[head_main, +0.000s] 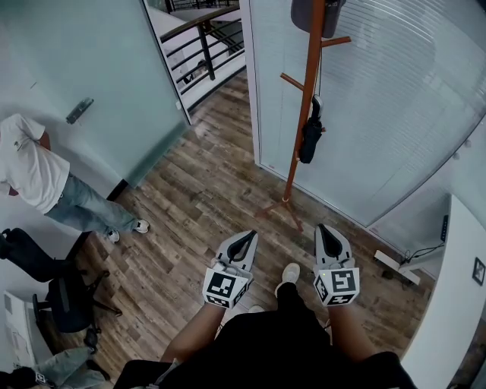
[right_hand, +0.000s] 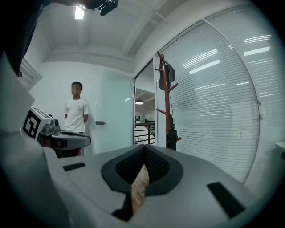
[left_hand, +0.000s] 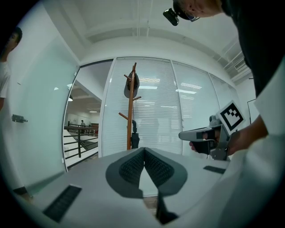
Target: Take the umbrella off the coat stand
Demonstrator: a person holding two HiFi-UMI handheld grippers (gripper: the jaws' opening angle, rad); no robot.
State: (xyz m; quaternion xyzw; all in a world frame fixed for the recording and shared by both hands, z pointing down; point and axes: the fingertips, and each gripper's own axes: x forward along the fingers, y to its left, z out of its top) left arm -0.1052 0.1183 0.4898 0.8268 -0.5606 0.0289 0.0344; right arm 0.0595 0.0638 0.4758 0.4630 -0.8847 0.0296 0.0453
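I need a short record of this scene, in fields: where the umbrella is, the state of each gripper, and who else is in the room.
umbrella: dark folded umbrella, hanging on the brown wooden coat stand
stand top: a dark item, kind unclear
left gripper: shut, empty, apart from the stand
right gripper: shut, empty, apart from the stand
floor: wood planks
bystander: person in white T-shirt, at the head view's left
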